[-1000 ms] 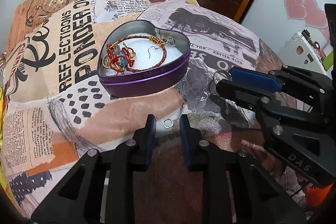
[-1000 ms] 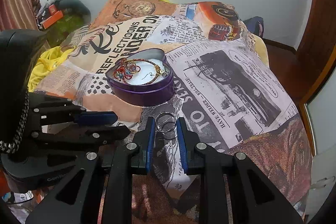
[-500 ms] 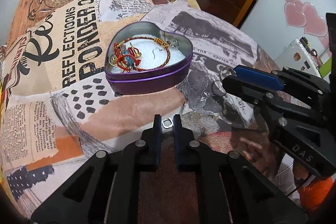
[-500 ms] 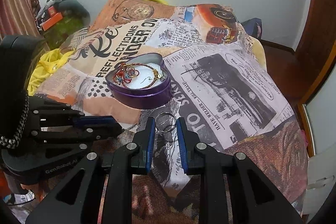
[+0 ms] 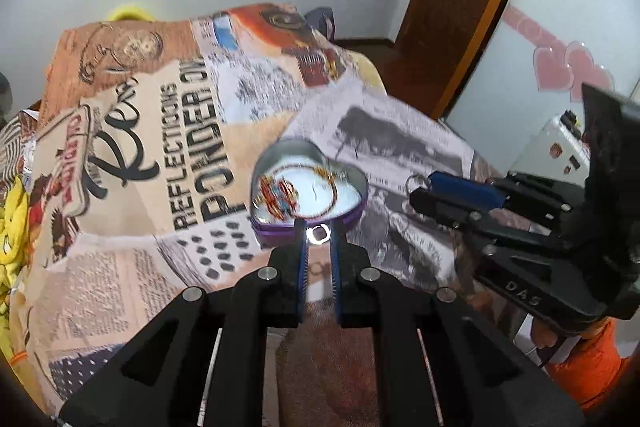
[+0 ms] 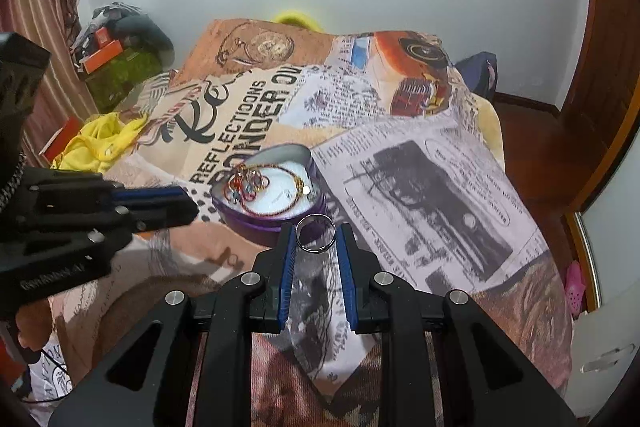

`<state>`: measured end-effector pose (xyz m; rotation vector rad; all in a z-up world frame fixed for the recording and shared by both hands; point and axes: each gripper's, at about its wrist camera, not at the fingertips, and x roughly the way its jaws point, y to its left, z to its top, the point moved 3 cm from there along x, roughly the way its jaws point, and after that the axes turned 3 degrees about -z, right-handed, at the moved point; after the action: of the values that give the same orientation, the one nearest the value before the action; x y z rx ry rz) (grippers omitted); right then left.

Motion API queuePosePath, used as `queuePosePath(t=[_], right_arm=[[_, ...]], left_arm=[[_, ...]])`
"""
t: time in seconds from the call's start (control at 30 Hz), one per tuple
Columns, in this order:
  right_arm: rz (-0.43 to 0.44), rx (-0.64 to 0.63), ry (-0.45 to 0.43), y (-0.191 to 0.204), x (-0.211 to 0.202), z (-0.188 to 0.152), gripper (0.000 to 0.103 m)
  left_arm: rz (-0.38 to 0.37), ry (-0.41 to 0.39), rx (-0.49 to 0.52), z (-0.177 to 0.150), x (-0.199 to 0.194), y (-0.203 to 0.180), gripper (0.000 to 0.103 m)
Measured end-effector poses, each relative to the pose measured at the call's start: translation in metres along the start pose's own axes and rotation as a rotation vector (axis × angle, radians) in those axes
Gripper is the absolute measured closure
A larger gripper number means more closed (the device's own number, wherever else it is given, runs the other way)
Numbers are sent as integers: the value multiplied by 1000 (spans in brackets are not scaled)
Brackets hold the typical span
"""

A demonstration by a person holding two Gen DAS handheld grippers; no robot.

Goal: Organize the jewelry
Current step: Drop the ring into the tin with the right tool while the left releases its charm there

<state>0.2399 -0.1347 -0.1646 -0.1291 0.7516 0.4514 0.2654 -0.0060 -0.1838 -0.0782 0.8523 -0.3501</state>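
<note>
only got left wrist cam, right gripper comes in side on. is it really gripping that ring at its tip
Observer: Yes. In the right wrist view the right gripper has a plain silver ring pinched between both fingers.
Operator: over the tin yet
Observer: Not clearly. There the ring shows against the near wall of the purple heart tin, below its opening.
Operator: does that cam see my left pick
Observer: No. The left gripper appears side on there, and the small ring it holds is hidden.
</note>
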Motion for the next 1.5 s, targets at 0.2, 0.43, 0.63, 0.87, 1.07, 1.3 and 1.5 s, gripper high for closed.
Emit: queuePosePath(t=[0.2, 0.43, 0.63, 0.87, 1.07, 1.3, 1.5], right_arm=[[6, -8, -24, 3, 2, 12, 84], [15, -19, -45, 6, 6, 23, 84], [23, -19, -37, 8, 14, 25, 84], [42, -32, -5, 13, 28, 22, 84], [54, -54, 13, 18, 37, 21, 84], [67, -62, 43, 17, 50, 18, 84], [77, -60, 52, 18, 53, 16, 84]], left_arm=[[11, -46, -12, 13, -11, 7, 94], [6, -69, -9, 26, -9, 12, 94], [0, -57, -3, 26, 2, 14, 94], [-35, -16, -4, 25, 21, 16, 94], [-51, 16, -3, 25, 36, 18, 94], [-80, 36, -41, 25, 47, 28, 94], [-77, 36, -36, 24, 49, 27, 94]])
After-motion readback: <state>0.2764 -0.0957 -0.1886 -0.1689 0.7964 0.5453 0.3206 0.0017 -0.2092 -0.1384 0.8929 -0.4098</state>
